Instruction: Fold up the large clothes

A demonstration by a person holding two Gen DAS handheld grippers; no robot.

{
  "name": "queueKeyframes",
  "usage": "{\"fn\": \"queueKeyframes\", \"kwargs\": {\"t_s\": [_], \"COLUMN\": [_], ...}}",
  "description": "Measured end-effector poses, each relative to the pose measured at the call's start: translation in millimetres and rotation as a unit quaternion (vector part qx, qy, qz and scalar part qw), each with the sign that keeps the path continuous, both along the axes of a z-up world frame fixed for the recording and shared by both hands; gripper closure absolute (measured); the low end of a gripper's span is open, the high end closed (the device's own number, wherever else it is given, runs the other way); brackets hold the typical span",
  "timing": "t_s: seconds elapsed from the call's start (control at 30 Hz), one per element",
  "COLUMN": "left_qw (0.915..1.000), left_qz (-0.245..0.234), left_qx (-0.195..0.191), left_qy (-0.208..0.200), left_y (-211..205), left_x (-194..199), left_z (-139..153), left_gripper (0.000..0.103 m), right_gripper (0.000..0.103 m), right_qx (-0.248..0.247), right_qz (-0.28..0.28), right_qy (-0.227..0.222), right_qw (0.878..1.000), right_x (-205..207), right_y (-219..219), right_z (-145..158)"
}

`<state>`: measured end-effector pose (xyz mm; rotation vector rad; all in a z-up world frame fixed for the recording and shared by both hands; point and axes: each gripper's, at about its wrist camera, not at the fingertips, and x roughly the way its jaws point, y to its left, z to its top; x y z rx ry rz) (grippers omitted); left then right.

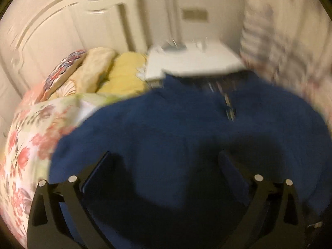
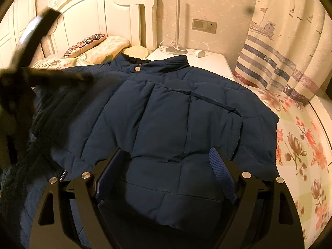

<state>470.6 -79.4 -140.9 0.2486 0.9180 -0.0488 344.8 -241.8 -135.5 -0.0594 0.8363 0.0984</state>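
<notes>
the right gripper [image 2: 166, 155] points steeply down over the jacket [image 2: 166, 108], its jaws spread wide with the quilted cloth lying between the two fingers [image 2: 223, 172] and no pad pressing on it. the left gripper [image 1: 166, 159] also tilts down over the jacket [image 1: 186, 137]; its jaws stand wide apart above the blue cloth, gripping nothing, and its whole view is smeared with blur. in the right wrist view the left gripper shows as a dark blurred shape [image 2: 22, 66] at the left edge, raised over the jacket's left side.

there is one jacket, two grippers, one nightstand [image 2: 207, 62], one curtain [image 2: 280, 47], one headboard [image 2: 93, 18] and about three pillows [image 2: 97, 47] stacked by the headboard.

the jacket is dark navy, puffy and quilted in squares, with a stand-up collar [image 2: 166, 62] and one metal snap [image 2: 137, 68] near the neck. it lies spread flat on the bed, over the floral bedspread [image 2: 300, 145], collar toward the nightstand. a slanted pocket seam crosses its chest. a zip edge with small white teeth shows at the lower left, where a darker part lies rumpled.
</notes>
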Motion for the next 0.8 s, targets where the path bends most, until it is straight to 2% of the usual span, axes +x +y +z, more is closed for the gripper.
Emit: {"fn": "queueKeyframes", "kwargs": {"t_s": [0.07,0.2,0.27,0.3,0.37,0.43,0.53,0.6,0.7,0.8], "left_qw": [0.9997,0.9991,0.9988,0.9984,0.9976,0.9975,0.998,0.9991,0.9996,0.9995], "left_qz": [0.003,0.027,0.005,-0.013,-0.034,-0.048,-0.049,-0.041,-0.022,-0.021], "left_qx": [0.011,-0.03,-0.039,-0.025,-0.003,0.004,0.029,0.012,-0.012,-0.018], "left_qy": [-0.022,-0.006,-0.03,-0.049,-0.06,-0.051,-0.026,0.004,0.015,0.016], "left_y": [-4,6,1,-5,-14,-17,-14,-8,3,5], "left_x": [-5,-21,-56,-79,-111,-132,-140,-134,-127,-128], "left_z": [-6,9,24,31,33,25,-1,-14,-15,-16], "left_gripper": [0.002,0.003,0.003,0.002,0.002,0.002,0.002,0.002,0.002,0.002], "right_gripper": [0.021,0.021,0.021,0.021,0.021,0.021,0.021,0.02,0.02,0.019], "right_qx": [0.002,0.005,0.008,0.01,0.013,0.012,0.01,0.008,0.005,0.004], "right_qz": [0.0,-0.001,0.0,0.0,-0.001,-0.001,-0.001,-0.003,-0.005,-0.005], "right_qy": [-0.001,0.001,0.001,0.001,0.001,0.001,0.001,0.0,-0.002,-0.003], "right_qw": [1.0,1.0,1.0,1.0,1.0,1.0,1.0,1.0,1.0,1.0], "right_x": [0,0,0,0,0,0,0,0,-1,-1], "right_y": [-1,-2,-3,-3,-3,-3,-3,-3,-2,-2], "right_z": [0,0,1,1,1,1,1,1,1,0]}}
